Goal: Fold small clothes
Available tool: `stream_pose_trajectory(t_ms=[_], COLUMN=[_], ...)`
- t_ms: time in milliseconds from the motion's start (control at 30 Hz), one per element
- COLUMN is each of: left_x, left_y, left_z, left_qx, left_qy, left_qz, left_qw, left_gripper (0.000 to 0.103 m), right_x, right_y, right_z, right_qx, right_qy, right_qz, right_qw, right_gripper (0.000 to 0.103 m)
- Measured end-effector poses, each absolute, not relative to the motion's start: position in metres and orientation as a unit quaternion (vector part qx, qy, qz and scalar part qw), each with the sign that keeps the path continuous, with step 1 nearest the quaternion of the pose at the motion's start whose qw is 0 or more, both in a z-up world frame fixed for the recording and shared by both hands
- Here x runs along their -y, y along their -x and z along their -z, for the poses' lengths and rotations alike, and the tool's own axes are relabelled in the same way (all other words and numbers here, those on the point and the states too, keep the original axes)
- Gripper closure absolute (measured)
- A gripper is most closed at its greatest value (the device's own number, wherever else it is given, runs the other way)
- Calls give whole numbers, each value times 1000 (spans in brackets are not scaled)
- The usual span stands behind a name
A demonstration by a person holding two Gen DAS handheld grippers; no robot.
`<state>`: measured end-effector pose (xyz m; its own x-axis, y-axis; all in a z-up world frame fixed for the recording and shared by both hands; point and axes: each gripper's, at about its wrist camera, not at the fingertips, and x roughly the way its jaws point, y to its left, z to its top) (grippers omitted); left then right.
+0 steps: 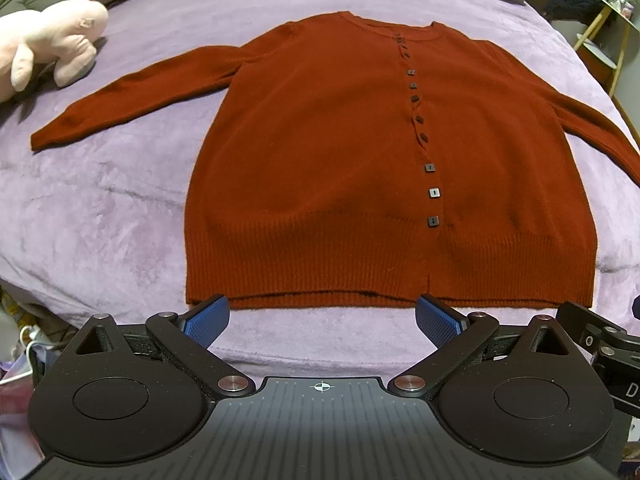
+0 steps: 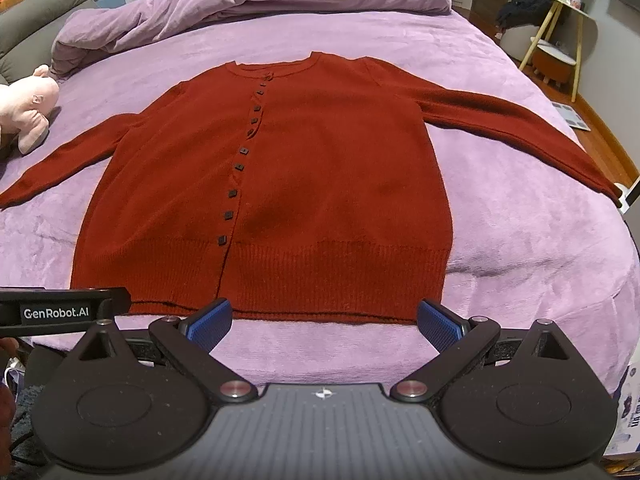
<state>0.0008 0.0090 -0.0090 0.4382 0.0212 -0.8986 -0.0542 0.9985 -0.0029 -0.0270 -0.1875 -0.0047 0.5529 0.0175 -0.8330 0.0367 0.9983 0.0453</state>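
Observation:
A rust-red buttoned cardigan point(image 1: 320, 168) point(image 2: 320, 184) lies flat, front up, on the purple bed, sleeves spread to both sides and its ribbed hem toward me. My left gripper point(image 1: 322, 322) hangs open just short of the hem, blue pads wide apart with nothing between them. My right gripper point(image 2: 324, 324) is open too, at the hem's near edge, and holds nothing. Part of the left gripper's body point(image 2: 60, 312) shows at the left edge of the right wrist view.
A pink plush toy point(image 1: 52, 36) point(image 2: 28, 108) lies at the bed's left, near the left sleeve. A bunched purple duvet point(image 2: 256, 0) fills the far end. A yellow-legged side table point(image 2: 560, 40) stands off the bed's right.

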Motion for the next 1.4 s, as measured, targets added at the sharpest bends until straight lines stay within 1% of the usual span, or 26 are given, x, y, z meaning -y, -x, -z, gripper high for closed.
stream_pose_trajectory(t_ms=[367,567,633,733,867,967,1067,1100,1133,1167,1200,1233,1400], left_x=[-3,-2,-2,-4,-9,-7,-1,1,2,4,6,8,12], left_y=[-4,-10,-14,-23,-34,-45,-67,-75,-82,-89,-94,-99,-117], left_z=[13,16,17,18,11,6,8,10,12,14,17,19,30], left_qx=[-528,-522,-523,-516,-463,-413,-409,-414,-417,-420,-424,-428,-448], left_qy=[4,-5,-10,-8,3,-3,2,7,12,15,17,17,17], left_qz=[-9,-4,-4,-8,-13,-8,-2,-4,-6,-9,-12,-15,-21], left_qw=[849,853,853,856,886,911,912,910,909,907,905,903,894], left_gripper=[1,3,5,5,5,5,5,5,5,5,5,5,5], right_x=[197,205,209,223,269,327,387,410,435,456,476,490,553], right_y=[26,23,25,30,19,-5,-27,-35,-42,-47,-51,-52,-54], right_z=[10,16,15,11,8,14,29,36,45,54,62,70,108], right_qx=[-468,-459,-434,-357,-274,-247,-225,-226,-223,-221,-220,-215,-201], right_qy=[-53,-68,-72,-93,-145,-186,-212,-226,-246,-264,-282,-298,-421], right_qz=[-2,-13,-26,-69,-70,-8,63,91,119,146,172,190,244], right_qw=[882,886,898,927,948,951,949,943,936,927,918,910,850], right_gripper=[4,4,4,4,4,4,4,9,26,37,56,58,58])
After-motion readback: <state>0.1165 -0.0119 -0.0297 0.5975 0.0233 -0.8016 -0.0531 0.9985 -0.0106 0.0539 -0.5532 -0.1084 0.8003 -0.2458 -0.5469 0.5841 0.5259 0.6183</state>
